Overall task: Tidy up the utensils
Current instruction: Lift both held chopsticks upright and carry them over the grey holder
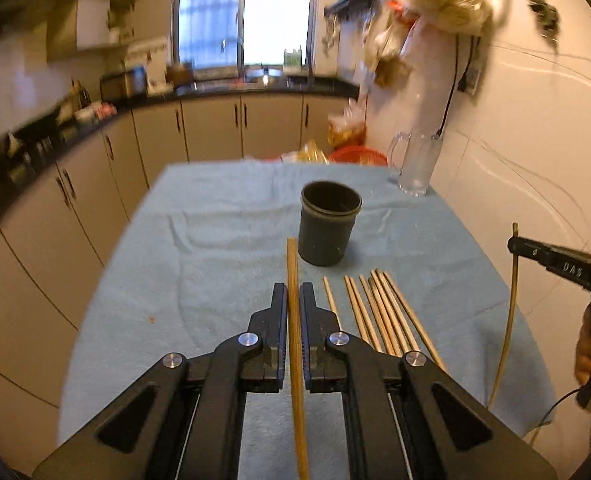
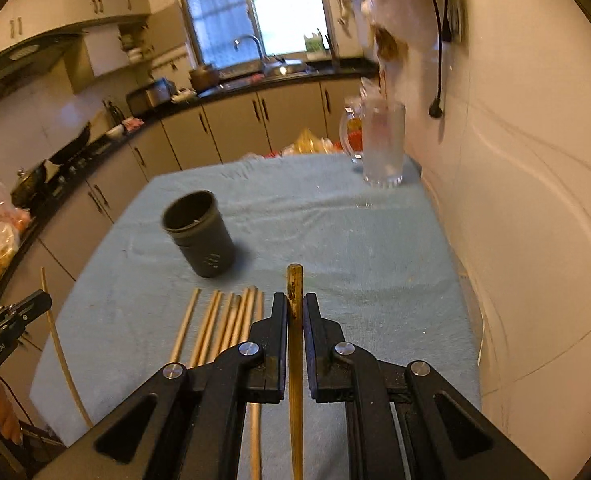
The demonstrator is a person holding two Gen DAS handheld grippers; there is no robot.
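One chopstick clamped in each hand
My left gripper (image 1: 294,300) and right gripper (image 2: 295,308) each pinch one; dark cup (image 1: 329,229) stands beyond the loose chopsticks (image 1: 379,312) on the bench (image 1: 215,208).

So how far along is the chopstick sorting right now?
Nothing looks done: the dark cup shows no chopsticks standing in it. In hand: the left tool grips one chopstick, and the right tool grips a darker chopstick. Left: the loose chopsticks lying on the blue cloth.
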